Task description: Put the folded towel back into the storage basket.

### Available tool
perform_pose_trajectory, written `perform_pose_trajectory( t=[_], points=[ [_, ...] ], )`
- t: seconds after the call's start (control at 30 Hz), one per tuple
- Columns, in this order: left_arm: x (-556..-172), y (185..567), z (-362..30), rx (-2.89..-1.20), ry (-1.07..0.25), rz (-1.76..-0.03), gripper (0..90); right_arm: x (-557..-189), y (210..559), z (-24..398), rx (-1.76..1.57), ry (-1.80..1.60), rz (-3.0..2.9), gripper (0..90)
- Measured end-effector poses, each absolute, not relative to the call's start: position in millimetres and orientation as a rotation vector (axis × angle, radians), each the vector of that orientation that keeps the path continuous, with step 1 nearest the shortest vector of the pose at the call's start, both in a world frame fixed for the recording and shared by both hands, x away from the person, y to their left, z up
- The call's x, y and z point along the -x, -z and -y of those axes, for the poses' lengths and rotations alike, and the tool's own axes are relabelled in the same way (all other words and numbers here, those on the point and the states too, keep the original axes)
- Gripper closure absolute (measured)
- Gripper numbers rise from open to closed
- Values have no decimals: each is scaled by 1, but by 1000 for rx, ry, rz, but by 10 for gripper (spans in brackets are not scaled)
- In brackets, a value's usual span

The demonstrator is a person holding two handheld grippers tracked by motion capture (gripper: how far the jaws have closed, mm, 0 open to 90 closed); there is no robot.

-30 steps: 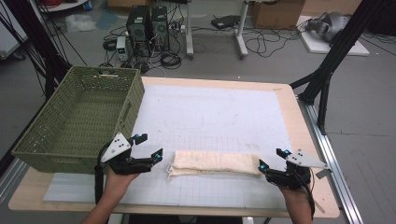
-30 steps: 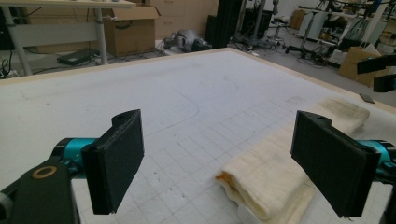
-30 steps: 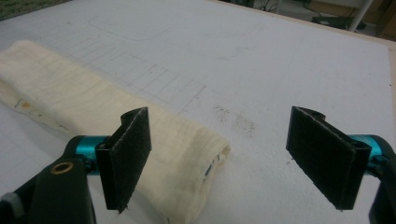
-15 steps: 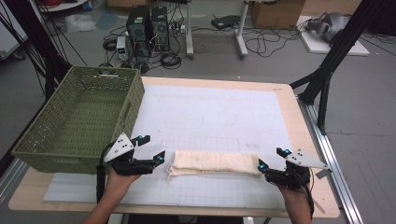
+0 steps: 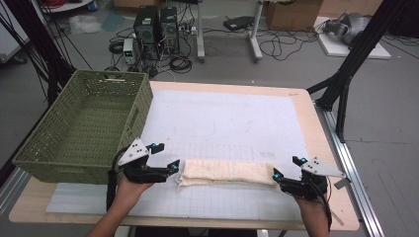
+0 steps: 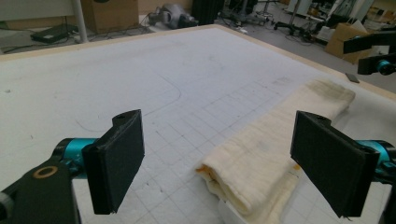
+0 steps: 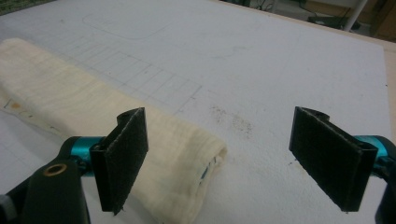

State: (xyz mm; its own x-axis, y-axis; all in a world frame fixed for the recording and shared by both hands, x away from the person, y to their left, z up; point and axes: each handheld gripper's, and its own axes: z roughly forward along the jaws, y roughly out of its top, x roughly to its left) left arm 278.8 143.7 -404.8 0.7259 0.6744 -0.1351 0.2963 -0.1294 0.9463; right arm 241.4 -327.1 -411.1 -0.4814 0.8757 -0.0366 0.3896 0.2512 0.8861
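Both claws gape beside the folded towel (image 5: 227,172).

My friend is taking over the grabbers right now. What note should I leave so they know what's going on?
Left gripper: open, at the left end of the folded cloth, holding nothing.
Right gripper: open, at the cloth's right end, holding nothing.
The cloth lies flat on the white mat, near the table's front edge. The green basket stands to the left.
Done: cloth looks folded into a long strip.
Left: probably grip both ends and fold or move it.
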Motion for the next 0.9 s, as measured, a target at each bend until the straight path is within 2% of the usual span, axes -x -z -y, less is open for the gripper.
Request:
perform_pose_trajectory(
  t=[0.4,0.6,0.9],
  points=[
    [-304,412,-124,-1800,-281,-848,188,-242,412,328,-1157,-1170,-1986,183],
    [-310,420,-118,-1854,-278,-877,192,-242,412,329,-1162,-1168,-1984,183],
    [-316,434,-112,-1940,-225,-928,268,-242,413,328,-1160,-1160,-1992,183]
  ],
)
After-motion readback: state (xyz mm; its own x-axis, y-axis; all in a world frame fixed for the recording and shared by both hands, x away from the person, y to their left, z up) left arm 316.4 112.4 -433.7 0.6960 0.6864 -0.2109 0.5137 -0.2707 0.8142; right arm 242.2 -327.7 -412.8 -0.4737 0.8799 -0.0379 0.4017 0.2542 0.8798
